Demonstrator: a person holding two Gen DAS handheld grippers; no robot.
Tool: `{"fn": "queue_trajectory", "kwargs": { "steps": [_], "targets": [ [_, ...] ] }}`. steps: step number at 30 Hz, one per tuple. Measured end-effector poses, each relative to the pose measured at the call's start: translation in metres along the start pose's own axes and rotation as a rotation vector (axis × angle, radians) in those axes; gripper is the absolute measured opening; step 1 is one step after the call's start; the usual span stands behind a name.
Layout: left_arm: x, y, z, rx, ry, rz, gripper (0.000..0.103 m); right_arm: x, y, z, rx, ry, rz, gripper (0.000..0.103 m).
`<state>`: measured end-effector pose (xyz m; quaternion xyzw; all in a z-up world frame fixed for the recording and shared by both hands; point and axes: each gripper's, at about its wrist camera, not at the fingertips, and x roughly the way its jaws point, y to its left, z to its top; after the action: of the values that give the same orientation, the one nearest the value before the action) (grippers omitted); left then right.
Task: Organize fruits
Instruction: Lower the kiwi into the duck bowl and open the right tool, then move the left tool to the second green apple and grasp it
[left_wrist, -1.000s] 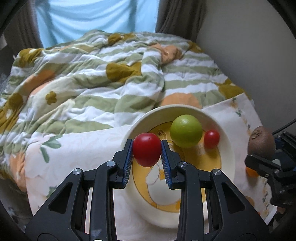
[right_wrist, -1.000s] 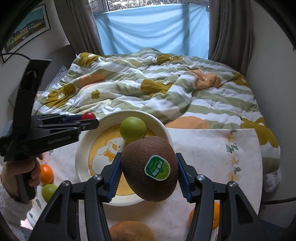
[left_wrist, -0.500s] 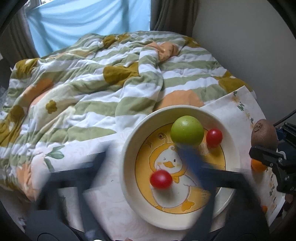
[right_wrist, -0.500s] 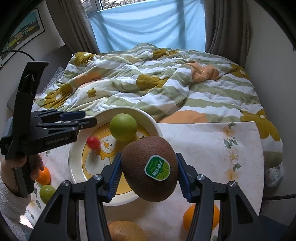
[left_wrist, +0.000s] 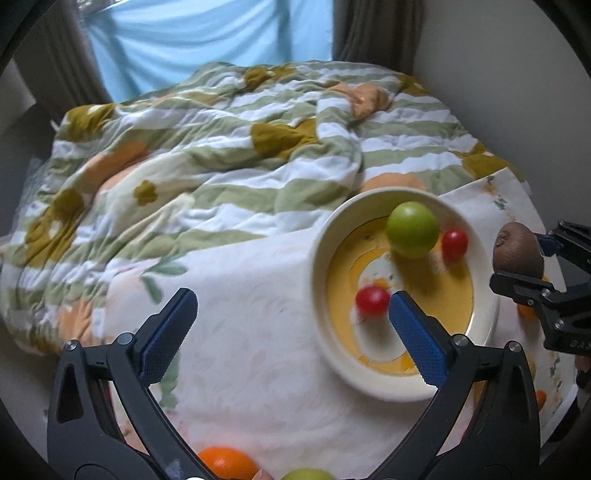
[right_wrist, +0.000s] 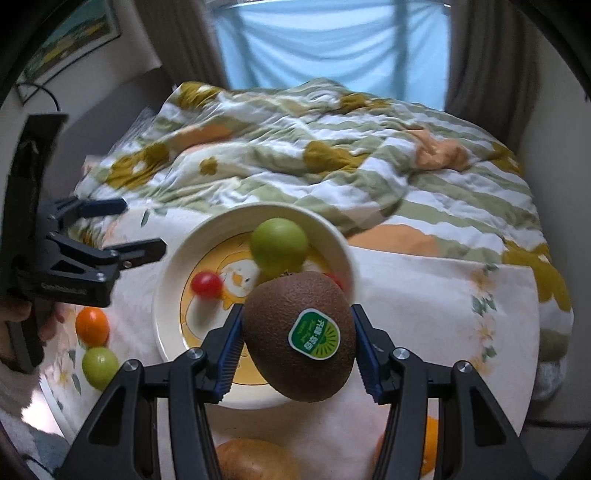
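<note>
A cream bowl (left_wrist: 321, 236) with a yellow duck picture holds a green round fruit (left_wrist: 412, 229) and two cherry tomatoes, one (left_wrist: 372, 301) near the middle and one (left_wrist: 454, 244) by the green fruit. My left gripper (left_wrist: 291, 314) is open and empty, left of the bowl's near side. My right gripper (right_wrist: 297, 343) is shut on a brown kiwi (right_wrist: 299, 336) with a green sticker, held above the bowl's (right_wrist: 166, 273) near rim. The kiwi (left_wrist: 517, 251) also shows at the right of the left wrist view.
An orange fruit (right_wrist: 92, 325) and a small green fruit (right_wrist: 99, 365) lie on the floral cloth (left_wrist: 240, 332) left of the bowl. A brown fruit (right_wrist: 255, 461) and an orange (right_wrist: 428, 443) lie near me. A rumpled striped quilt (left_wrist: 221, 147) covers the bed behind.
My left gripper opened and dropped its cherry tomato into the bowl, then pulled back and left. My right gripper kept hold of the kiwi and moved slightly toward the bowl.
</note>
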<state>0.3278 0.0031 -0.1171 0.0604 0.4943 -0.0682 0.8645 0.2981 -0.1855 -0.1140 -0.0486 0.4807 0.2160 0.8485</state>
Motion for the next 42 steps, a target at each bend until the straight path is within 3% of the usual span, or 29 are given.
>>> {"fn": "queue_trajectory", "kwargs": {
  "steps": [11,18,19,20,21,25,28,42],
  "targets": [
    [-0.011,0.019,-0.031,-0.056,0.011,0.043,0.103,0.041,0.018,0.003,-0.142,0.062,0.036,0.051],
    [-0.014,0.023,-0.042,-0.082,0.007,0.018,0.103,0.053,0.025,-0.002,-0.182,0.084,0.023,0.052],
    [-0.015,0.023,-0.044,-0.080,0.005,0.020,0.103,0.051,0.025,-0.002,-0.184,0.071,0.021,0.060],
    [-0.015,0.023,-0.045,-0.080,0.004,0.023,0.103,0.049,0.026,-0.001,-0.186,0.064,0.017,0.073],
    [-0.017,0.023,-0.046,-0.079,0.005,0.024,0.103,0.048,0.026,-0.001,-0.188,0.060,0.011,0.079],
    [-0.025,0.025,-0.049,-0.095,0.003,0.028,0.103,0.039,0.027,-0.003,-0.170,0.045,0.010,0.084],
    [-0.035,0.030,-0.052,-0.111,-0.008,0.030,0.103,0.028,0.029,-0.006,-0.157,0.012,-0.005,0.103],
    [-0.103,0.048,-0.077,-0.103,-0.100,0.063,0.103,-0.056,0.042,-0.015,-0.028,-0.114,-0.084,0.103]
  ]
}}
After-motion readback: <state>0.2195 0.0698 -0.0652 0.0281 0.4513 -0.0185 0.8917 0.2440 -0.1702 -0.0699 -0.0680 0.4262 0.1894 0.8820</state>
